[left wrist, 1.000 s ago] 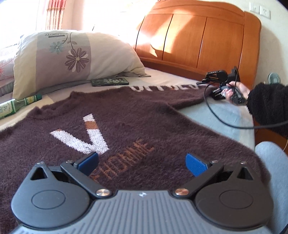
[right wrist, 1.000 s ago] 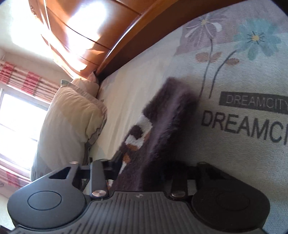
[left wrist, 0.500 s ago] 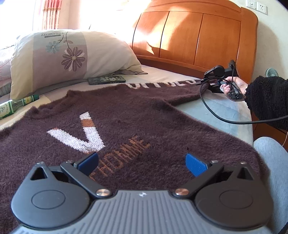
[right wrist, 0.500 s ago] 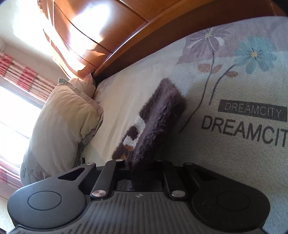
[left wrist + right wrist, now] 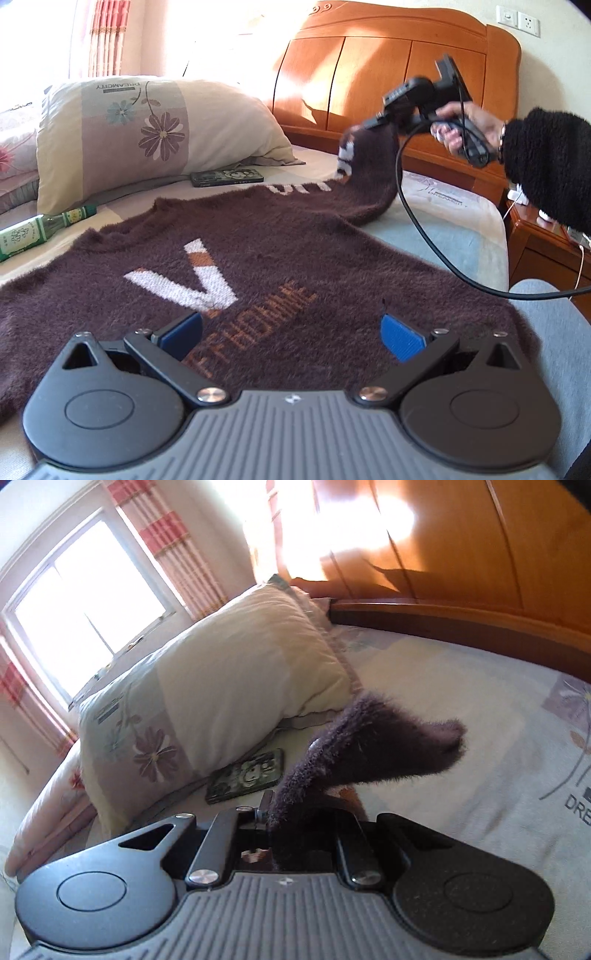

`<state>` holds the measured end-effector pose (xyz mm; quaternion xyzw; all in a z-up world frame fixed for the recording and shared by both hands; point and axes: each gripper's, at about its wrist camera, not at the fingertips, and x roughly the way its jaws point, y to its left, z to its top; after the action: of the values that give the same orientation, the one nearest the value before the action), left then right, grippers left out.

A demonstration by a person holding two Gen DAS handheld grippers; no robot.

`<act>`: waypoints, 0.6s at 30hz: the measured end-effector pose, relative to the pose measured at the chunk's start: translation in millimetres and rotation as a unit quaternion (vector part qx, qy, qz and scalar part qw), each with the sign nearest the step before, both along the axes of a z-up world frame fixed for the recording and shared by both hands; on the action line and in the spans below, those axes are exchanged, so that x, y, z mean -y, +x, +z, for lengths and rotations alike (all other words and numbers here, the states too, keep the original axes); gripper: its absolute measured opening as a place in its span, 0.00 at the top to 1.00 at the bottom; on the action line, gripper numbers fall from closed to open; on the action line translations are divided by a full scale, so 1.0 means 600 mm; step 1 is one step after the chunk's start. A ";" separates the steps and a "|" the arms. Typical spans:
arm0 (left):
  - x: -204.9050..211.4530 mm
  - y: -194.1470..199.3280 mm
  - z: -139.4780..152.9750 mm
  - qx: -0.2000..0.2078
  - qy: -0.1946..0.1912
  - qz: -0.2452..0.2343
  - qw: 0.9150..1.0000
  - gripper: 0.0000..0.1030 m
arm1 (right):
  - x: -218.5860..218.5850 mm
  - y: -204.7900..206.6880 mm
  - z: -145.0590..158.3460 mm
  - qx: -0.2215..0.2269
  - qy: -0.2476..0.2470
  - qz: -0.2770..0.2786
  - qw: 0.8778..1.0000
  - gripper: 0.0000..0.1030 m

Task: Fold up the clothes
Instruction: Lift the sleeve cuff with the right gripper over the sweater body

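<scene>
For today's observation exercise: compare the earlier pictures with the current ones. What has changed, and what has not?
The right gripper, shut on the sweater's sleeve, has risen from the bed and rolled, lifting the sleeve clear of it. The left gripper stays open over the brown sweater, whose body still lies flat. Pillow, green bottle and phone are unmoved.

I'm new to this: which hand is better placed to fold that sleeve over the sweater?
Probably the right: its gripper is shut on the sleeve, lifted off the bed. The left gripper hangs open over the sweater.
</scene>
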<state>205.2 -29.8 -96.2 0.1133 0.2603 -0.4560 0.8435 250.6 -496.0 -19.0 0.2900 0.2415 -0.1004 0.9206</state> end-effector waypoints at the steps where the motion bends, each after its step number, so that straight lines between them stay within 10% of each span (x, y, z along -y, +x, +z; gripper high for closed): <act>1: -0.007 -0.003 0.001 0.003 0.003 0.002 1.000 0.01 | -0.023 0.009 0.013 0.000 -0.012 0.013 1.000 0.86; 18: -0.128 0.005 0.042 0.013 -0.055 0.071 0.996 0.01 | -0.323 0.119 0.095 -0.015 -0.170 0.174 0.970 0.86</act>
<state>208.0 47.2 -71.2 0.0539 0.2309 -0.4069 0.8821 321.7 -302.0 38.0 0.0816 0.2810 0.0173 0.9561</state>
